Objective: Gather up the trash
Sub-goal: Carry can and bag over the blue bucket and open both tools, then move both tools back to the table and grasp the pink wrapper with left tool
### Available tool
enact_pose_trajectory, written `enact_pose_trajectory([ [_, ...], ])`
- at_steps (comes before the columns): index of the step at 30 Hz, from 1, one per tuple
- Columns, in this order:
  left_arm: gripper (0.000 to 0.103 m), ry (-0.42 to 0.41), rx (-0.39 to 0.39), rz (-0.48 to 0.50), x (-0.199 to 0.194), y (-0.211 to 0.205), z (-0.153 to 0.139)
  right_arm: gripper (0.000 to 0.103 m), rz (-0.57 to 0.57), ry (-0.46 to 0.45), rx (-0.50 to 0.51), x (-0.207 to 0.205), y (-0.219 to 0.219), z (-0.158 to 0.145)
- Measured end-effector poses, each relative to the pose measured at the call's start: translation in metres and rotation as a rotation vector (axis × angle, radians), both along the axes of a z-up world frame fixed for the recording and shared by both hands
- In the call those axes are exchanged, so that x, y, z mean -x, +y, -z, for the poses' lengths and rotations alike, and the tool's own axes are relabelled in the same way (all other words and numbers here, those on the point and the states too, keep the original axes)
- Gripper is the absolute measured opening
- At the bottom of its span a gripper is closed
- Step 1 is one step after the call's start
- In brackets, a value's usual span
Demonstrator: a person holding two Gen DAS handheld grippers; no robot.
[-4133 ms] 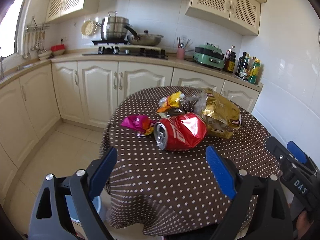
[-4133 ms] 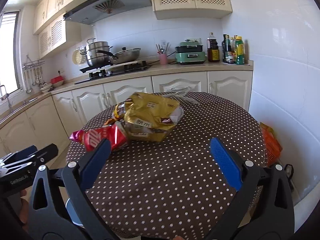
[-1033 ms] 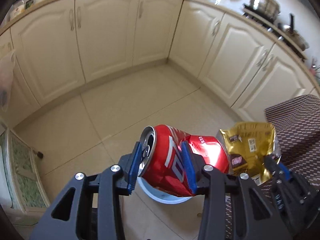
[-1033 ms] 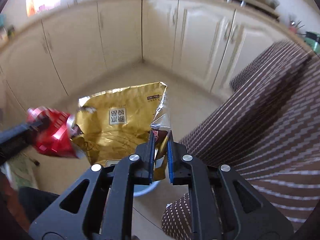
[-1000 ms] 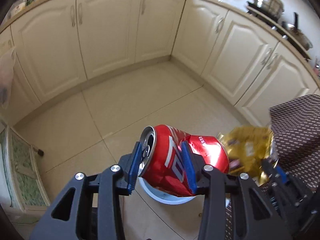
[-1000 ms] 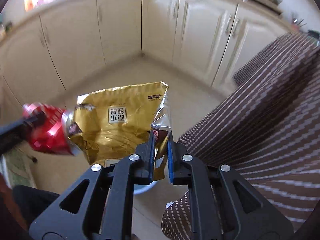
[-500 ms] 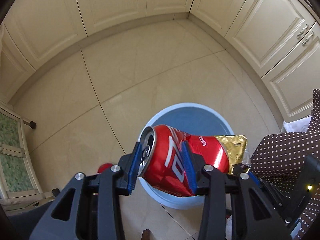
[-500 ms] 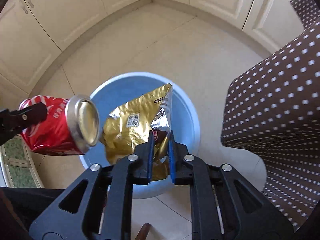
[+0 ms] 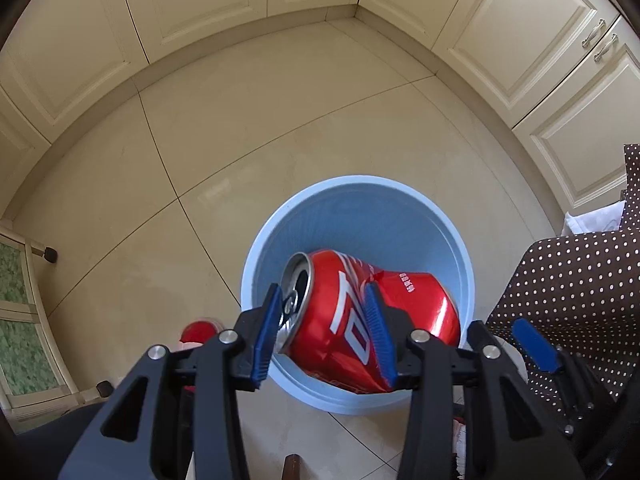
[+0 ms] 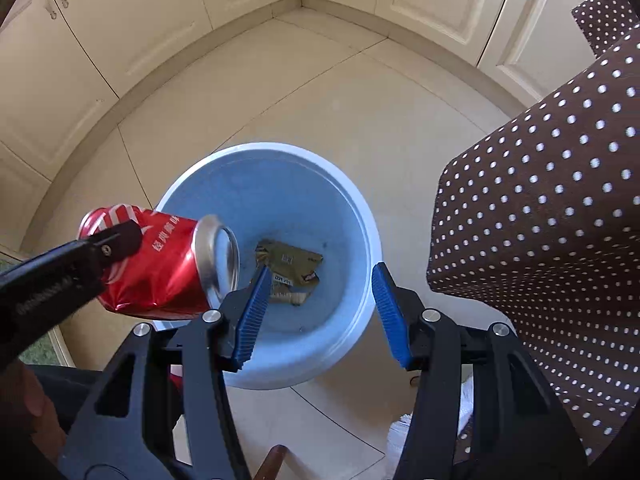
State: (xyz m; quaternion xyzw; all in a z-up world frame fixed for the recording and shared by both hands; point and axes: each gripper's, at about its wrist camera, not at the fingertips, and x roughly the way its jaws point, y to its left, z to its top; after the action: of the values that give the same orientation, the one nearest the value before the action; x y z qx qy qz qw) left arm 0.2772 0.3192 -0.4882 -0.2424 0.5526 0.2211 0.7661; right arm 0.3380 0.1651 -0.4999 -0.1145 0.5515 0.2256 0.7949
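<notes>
Left wrist view looks steeply down at a beige tiled kitchen floor (image 9: 280, 128) ringed by cream cabinet doors (image 9: 200, 4). On the floor stands a round pale blue plastic waste bin (image 9: 460, 252), seen from above. The left gripper (image 9: 325, 336) has black arms and ribbed blue pads; between them lies a crushed red aluminium drink can (image 9: 360, 312), on its side above the bin's opening, its silver top against the left-hand pad and the other pad against its dented red side. The jaws are about half apart and easing open, yet both pads look in contact with the can. At the right edge hangs a brown tablecloth with white polka dots (image 9: 568, 280), and one blue pad of the right gripper (image 9: 534, 344) shows in front of it.

Right wrist view shows the same bin (image 10: 352, 208) from the other side, next to the tablecloth (image 10: 552, 208). The right gripper (image 10: 322, 312) hangs over the bin's near rim with its jaws opening, roughly half apart, and nothing between them. A crumpled gold foil snack bag (image 10: 290, 268) lies loose at the bottom of the bin. The can (image 10: 160, 264) enters from the left, clamped by the left gripper (image 10: 116, 244), its silver end facing the bin.
</notes>
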Motion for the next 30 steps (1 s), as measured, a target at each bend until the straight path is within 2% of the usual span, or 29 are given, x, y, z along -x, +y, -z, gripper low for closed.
enact_pose_trajectory([
  [9,0.043,0.011,0.030,0.001,-0.005,-0.009,0.008,0.053,0.026,-0.009,-0.004,0.004,-0.016,-0.009],
  [15,0.045,-0.071,0.018,-0.004,-0.004,-0.011,-0.010,0.053,0.031,-0.023,-0.018,0.004,-0.021,-0.019],
  [22,0.045,-0.063,0.013,0.007,-0.005,-0.019,-0.016,0.053,0.028,-0.039,-0.034,0.004,-0.025,-0.033],
  [26,0.045,-0.089,0.008,0.018,-0.001,-0.021,-0.036,0.053,0.022,-0.066,-0.052,0.007,-0.030,-0.055],
  [30,0.046,-0.147,0.000,0.037,0.007,-0.027,-0.071,0.053,0.020,-0.120,-0.077,0.013,-0.036,-0.092],
])
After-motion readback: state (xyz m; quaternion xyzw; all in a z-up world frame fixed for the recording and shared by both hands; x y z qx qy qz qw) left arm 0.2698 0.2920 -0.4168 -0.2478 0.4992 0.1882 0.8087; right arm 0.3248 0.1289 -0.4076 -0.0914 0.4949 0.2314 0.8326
